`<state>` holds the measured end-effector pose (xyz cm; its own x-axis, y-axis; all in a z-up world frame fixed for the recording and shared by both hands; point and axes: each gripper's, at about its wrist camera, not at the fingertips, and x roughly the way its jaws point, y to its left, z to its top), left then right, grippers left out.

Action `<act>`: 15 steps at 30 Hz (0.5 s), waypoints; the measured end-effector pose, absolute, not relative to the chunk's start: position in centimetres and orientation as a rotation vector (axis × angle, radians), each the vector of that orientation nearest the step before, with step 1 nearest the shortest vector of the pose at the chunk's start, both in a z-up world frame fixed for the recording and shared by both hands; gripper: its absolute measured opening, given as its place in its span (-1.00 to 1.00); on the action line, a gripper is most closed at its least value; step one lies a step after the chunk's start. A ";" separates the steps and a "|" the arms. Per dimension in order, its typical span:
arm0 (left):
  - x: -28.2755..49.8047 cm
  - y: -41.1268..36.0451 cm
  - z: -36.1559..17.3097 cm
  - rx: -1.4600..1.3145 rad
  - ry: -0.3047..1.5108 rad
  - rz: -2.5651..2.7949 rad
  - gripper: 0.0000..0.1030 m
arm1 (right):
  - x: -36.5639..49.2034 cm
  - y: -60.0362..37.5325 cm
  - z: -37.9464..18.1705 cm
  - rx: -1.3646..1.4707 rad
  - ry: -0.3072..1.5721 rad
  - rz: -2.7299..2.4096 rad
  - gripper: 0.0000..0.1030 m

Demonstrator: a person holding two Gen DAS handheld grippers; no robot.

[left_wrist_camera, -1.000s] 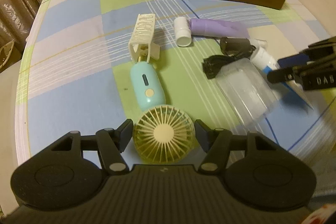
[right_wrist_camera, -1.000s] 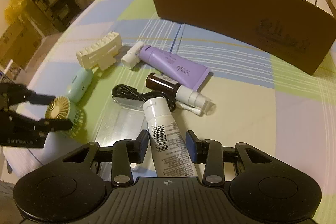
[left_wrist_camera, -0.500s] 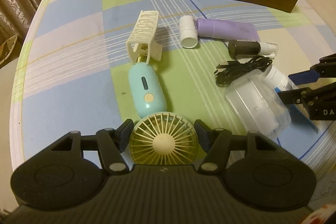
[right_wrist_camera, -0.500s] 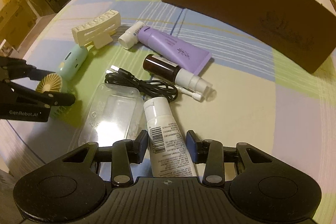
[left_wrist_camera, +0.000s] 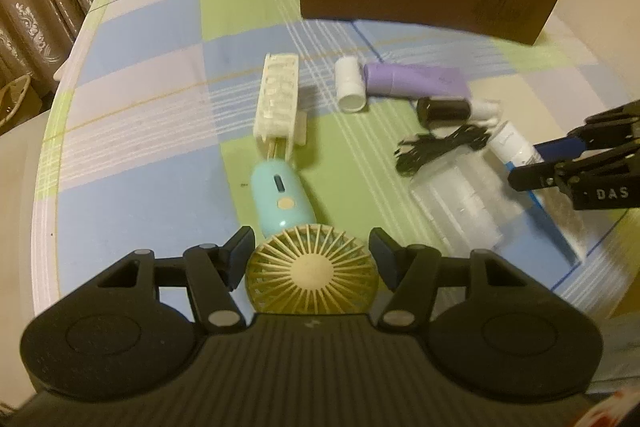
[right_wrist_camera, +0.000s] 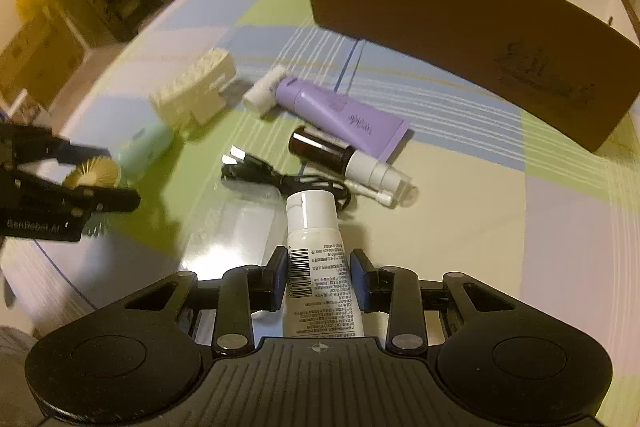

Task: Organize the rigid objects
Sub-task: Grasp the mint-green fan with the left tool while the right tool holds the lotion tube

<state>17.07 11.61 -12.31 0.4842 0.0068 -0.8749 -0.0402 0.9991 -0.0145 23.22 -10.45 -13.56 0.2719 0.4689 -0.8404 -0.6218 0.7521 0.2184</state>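
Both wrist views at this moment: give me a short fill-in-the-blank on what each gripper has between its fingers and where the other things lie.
1. The left gripper has the round head of a small ____ between its fingers.
2. The right gripper has a white ____ with a barcode between its fingers.
3. The purple tube lies on the tablecloth, outside the brown ____.
4. The black cable lies beside a dark bottle with a ____ spray top.

Missing words: fan; tube; box; white
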 end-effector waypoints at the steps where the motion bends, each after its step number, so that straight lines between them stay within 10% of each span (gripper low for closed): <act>1: 17.0 11.7 -12.1 -0.044 1.063 0.027 0.18 | 23.3 -10.4 -13.4 -0.158 1.071 0.738 -0.35; 15: 15.3 13.5 -13.7 -0.059 1.152 0.062 0.15 | 23.1 -11.8 -15.3 -0.246 1.111 0.637 -0.32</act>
